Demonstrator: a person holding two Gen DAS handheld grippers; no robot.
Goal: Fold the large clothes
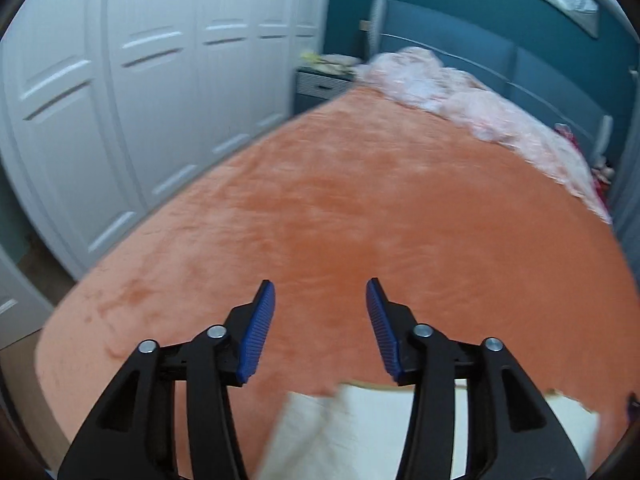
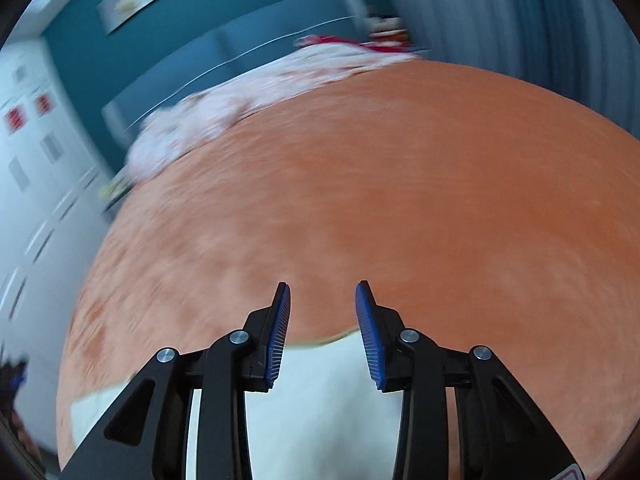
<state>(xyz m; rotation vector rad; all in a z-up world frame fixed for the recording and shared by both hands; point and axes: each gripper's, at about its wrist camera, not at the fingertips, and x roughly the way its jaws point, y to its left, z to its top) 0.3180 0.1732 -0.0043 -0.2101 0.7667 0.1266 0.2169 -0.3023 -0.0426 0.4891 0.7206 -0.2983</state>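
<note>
The white garment (image 1: 360, 432) lies flat at the near edge of the orange bed (image 1: 340, 208). Both tools, left (image 1: 320, 292) and right (image 2: 322, 292), hang over it with jaws apart and nothing between them (looks like between folds). Next they'd need to drop and pinch an edge.

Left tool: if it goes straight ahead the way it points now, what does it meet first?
Probably the orange blanket on the bed. The left tool is open, with nothing between its pads, and points down at bare blanket beyond the white cloth. Depth is unclear.

Bright, even light; motion blur, fisheye-warped edges.
</note>
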